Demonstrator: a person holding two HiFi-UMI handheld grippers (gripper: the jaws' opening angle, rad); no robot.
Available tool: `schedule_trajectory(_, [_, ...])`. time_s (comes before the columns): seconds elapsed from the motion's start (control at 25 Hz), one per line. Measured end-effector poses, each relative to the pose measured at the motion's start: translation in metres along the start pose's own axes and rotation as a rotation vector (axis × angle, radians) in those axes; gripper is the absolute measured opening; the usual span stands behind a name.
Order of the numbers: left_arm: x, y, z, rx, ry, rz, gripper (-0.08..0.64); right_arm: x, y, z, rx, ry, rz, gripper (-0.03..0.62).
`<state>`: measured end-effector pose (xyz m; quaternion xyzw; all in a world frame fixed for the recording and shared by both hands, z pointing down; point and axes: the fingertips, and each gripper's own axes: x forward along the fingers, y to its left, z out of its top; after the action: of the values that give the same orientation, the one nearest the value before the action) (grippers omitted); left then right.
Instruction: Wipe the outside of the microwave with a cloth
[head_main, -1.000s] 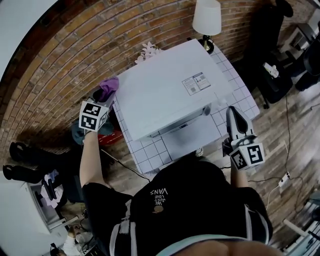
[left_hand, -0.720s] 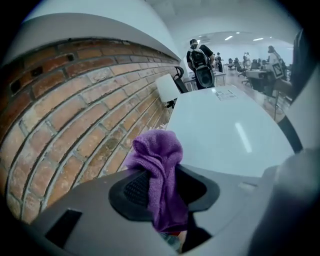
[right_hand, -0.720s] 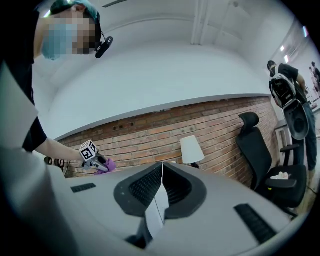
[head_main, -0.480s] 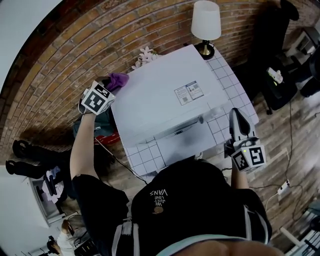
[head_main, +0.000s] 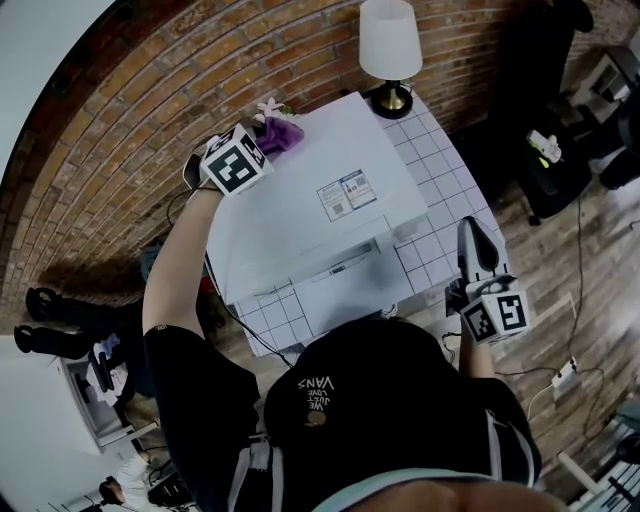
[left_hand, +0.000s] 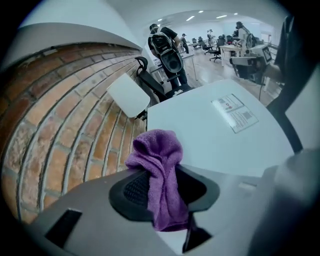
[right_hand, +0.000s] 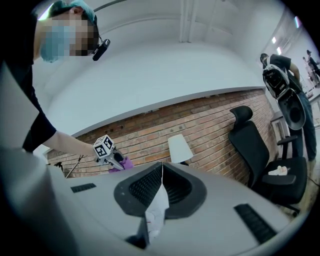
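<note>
Grey and pressed together, the jaws of my right gripper (head_main: 470, 235) hold nothing. It hangs nearest me, at about 4 o'clock from the microwave (head_main: 300, 210), by the front right corner of the tiled table (head_main: 440, 170). A pale sliver shows in the slit between those jaws in the right gripper view, probably just what lies behind. The white microwave sits on the table with a printed label (head_main: 347, 193) on its top. At the top's 11 o'clock corner my left gripper (head_main: 265, 138) is clamped on the purple cloth (head_main: 284, 130), which bunches out beyond the jaws over that far left edge. Farther off, at 1 o'clock, a white-shaded lamp (head_main: 388, 40) stands on the table against the brick wall (head_main: 130, 90).
</note>
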<state>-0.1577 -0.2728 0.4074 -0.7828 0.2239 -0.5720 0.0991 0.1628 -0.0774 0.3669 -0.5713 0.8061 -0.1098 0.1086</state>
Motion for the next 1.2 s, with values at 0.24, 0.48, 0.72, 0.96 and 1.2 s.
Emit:
schedule_trajectory(0.24, [0.020, 0.002, 0.074, 0.065, -0.035, -0.043, 0.141, -0.011, -0.030, 0.003, 0.016, 0.000, -0.045, 0.003])
schedule_trajectory(0.48, [0.046, 0.001, 0.119, 0.155, -0.028, -0.039, 0.141, -0.023, -0.048, 0.004, 0.025, -0.004, -0.086, 0.004])
schedule_trajectory(0.72, [0.048, 0.002, 0.131, 0.169, -0.045, -0.047, 0.141, -0.027, -0.047, 0.002, 0.027, -0.005, -0.114, 0.003])
schedule_trajectory(0.96, [0.012, -0.001, 0.105, 0.145, -0.124, -0.025, 0.141, -0.016, -0.020, -0.001, 0.008, 0.001, -0.085, 0.003])
schedule_trajectory(1.2, [-0.050, -0.016, 0.018, 0.132, -0.118, 0.028, 0.141, 0.009, 0.043, -0.015, -0.004, 0.031, 0.023, 0.005])
